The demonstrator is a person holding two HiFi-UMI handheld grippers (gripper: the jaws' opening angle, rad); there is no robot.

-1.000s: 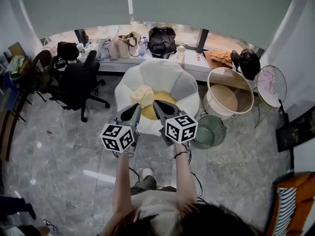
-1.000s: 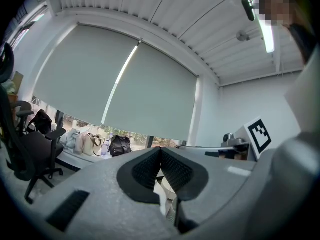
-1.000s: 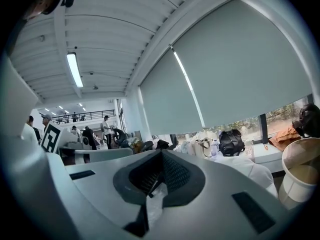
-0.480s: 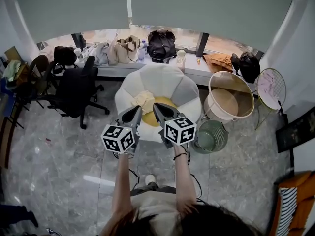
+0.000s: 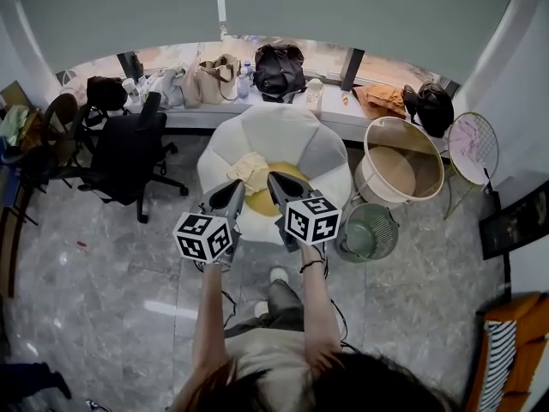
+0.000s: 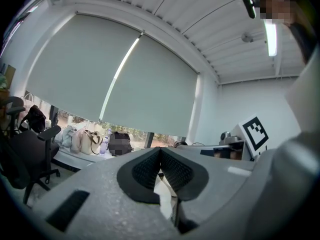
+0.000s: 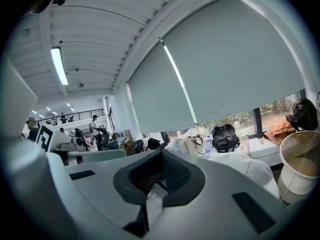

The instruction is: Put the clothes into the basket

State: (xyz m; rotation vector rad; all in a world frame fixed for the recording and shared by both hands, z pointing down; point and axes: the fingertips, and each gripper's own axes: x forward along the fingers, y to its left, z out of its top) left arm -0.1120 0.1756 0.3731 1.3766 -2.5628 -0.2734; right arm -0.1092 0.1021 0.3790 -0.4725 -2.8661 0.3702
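A pale yellow garment [image 5: 250,169] lies crumpled on a white and grey flower-shaped seat [image 5: 296,136] with a yellow centre. The large round beige basket [image 5: 396,172] stands on the floor to the right of the seat, and it also shows at the lower right of the right gripper view as the basket [image 7: 300,166]. My left gripper [image 5: 238,188] and right gripper [image 5: 274,181] are held side by side over the seat's near edge, just short of the garment. Both are shut with nothing between the pads, as the left gripper [image 6: 160,149] and right gripper [image 7: 161,153] views show.
A green wire basket [image 5: 367,232] sits on the floor by the seat's right front. A black office chair [image 5: 129,153] stands to the left. Bags [image 5: 278,69] and bottles line the window ledge behind. A round wire side table [image 5: 473,148] stands at the far right.
The person has stepped forward, and both grippers have moved with them towards the seat, side by side. Their jaws stay shut.
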